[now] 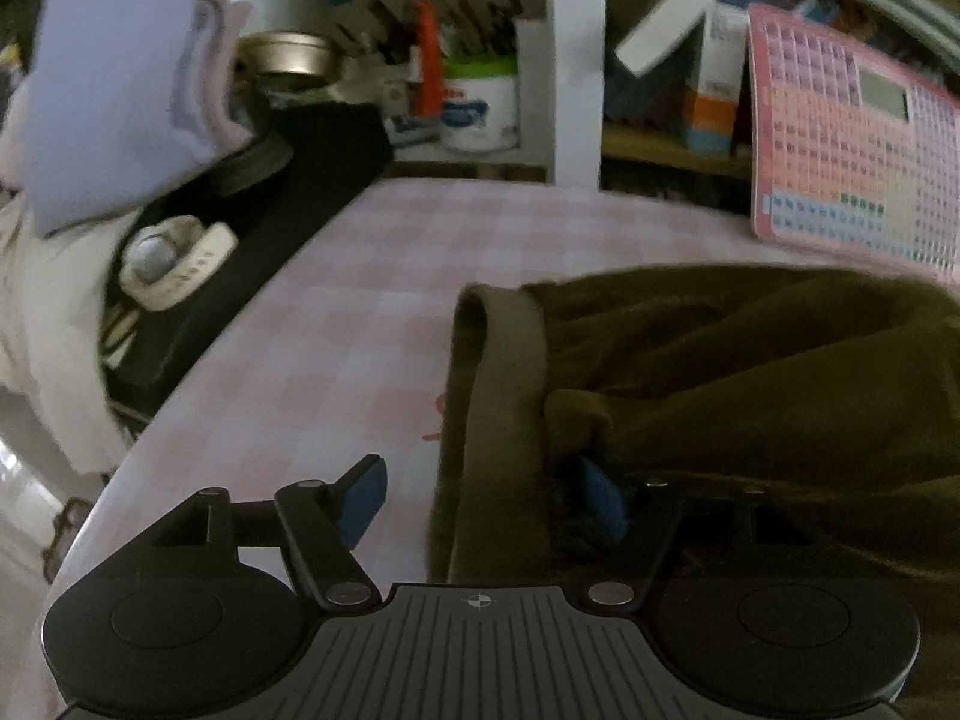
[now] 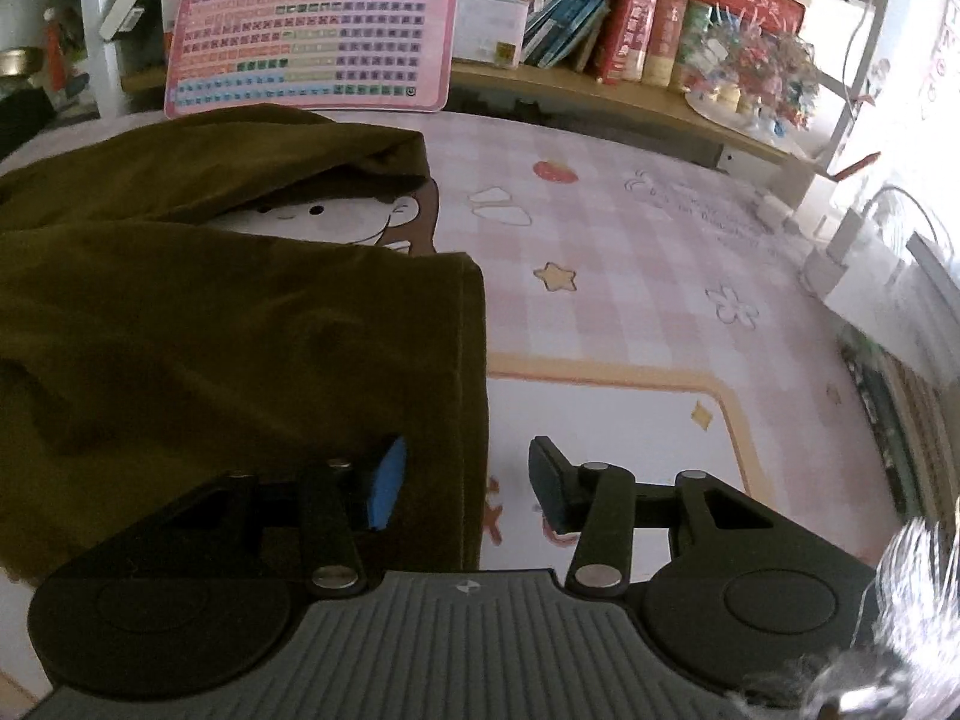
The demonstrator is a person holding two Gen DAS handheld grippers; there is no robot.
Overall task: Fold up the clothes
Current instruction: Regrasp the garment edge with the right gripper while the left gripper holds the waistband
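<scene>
One rumpled olive garment (image 2: 210, 312) lies between both grippers' parted jaws, neither pair pressing it.

A pink checked mat (image 2: 630, 276) covers the table, printed with a star, a flower, a strawberry and a cartoon face. At the back a pink keyboard chart (image 2: 312, 24) leans against a wooden shelf (image 2: 600, 87) packed with books (image 2: 648, 24). White posts (image 1: 576, 60) hold the shelving. Further left stand a white tub (image 1: 480, 108) of pens, an orange figure (image 1: 427, 54) and a metal bowl (image 1: 288, 57). Bright light falls from the right side; the left is dim.
</scene>
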